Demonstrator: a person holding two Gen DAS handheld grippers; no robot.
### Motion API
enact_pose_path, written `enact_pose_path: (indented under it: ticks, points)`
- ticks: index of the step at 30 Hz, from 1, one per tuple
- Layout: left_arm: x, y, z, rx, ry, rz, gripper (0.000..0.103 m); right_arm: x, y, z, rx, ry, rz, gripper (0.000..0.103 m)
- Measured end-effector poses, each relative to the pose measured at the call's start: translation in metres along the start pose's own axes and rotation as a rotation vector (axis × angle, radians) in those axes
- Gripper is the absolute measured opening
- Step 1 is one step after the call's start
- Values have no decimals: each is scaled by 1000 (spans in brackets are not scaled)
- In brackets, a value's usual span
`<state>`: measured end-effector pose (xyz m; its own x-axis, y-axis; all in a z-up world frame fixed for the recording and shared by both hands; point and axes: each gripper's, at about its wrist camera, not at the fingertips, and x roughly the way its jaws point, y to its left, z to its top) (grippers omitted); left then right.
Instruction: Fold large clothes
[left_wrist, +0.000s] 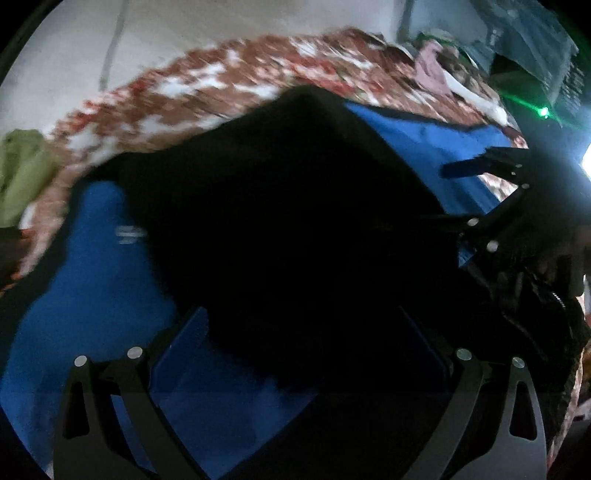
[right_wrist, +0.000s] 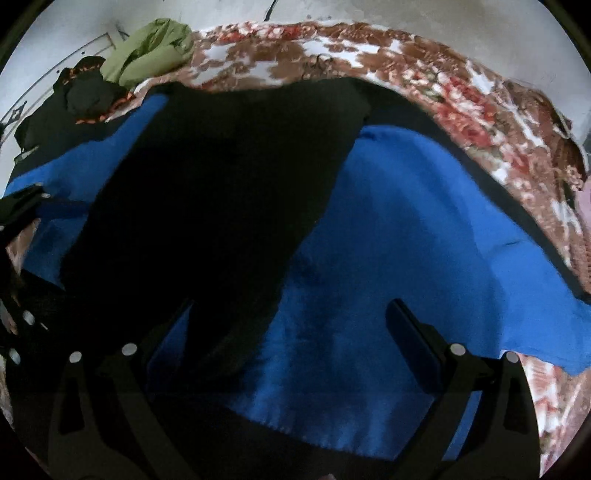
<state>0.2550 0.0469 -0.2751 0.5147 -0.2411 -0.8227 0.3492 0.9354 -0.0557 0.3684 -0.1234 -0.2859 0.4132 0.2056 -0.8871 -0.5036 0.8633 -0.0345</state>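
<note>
A large blue and black garment (left_wrist: 417, 147) (right_wrist: 406, 206) lies spread on a floral bedspread (left_wrist: 221, 77) (right_wrist: 480, 92). Its black part (left_wrist: 288, 206) (right_wrist: 207, 177) runs across the middle, with blue on either side. My left gripper (left_wrist: 301, 339) hovers over the black part, its fingers wide apart and open, with nothing pinched. My right gripper (right_wrist: 291, 332) is open too, over the seam between black and blue. From the left wrist, the right gripper (left_wrist: 480, 166) shows at the right edge. From the right wrist, the left gripper (right_wrist: 22, 206) shows at the left edge. Motion blur softens the left wrist view.
A green garment (left_wrist: 22, 173) (right_wrist: 147, 48) is bunched at the bed's far corner beside a dark garment with orange trim (right_wrist: 85, 96). Pink and white cloths (left_wrist: 432, 70) lie at the other end. A pale wall (left_wrist: 184, 22) rises behind the bed.
</note>
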Motion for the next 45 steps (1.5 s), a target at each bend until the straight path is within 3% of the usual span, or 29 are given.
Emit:
enact_pose_path:
  ticks: [3, 9, 15, 18, 22, 24, 27, 32, 37, 40, 45]
  points:
    - [-43, 28, -16, -43, -19, 91, 98, -27, 17, 16, -6, -28, -1, 98]
    - [-126, 119, -84, -320, -18, 306, 98, -47, 106, 59, -116, -81, 51, 98]
    - [-210, 222, -199, -764, -54, 472, 98, -21, 216, 90, -248, -111, 101, 98]
    - [-237, 267, -256, -953, -79, 555, 98, 13, 264, 98, -263, -65, 87, 98]
    - [-255, 318, -307, -1084, -61, 702, 98, 44, 295, 107, -257, -38, 78, 98]
    - [-259, 342, -327, -1141, -95, 715, 98, 56, 304, 108, -262, -19, 68, 98]
    - [-247, 363, -343, -1177, -121, 670, 98, 71, 314, 108, -273, 1, 69, 98]
    - [-222, 382, -349, -1240, -195, 622, 98, 84, 322, 100, -278, 21, 64, 98]
    - [-228, 379, -339, -1242, -267, 578, 98, 95, 321, 92, -263, 59, 69, 98]
    - [-225, 379, -336, -1253, -286, 535, 98, 96, 321, 86, -276, 59, 69, 98]
    - [-201, 397, -342, -1248, -255, 503, 98, 101, 320, 84, -295, 68, 73, 98]
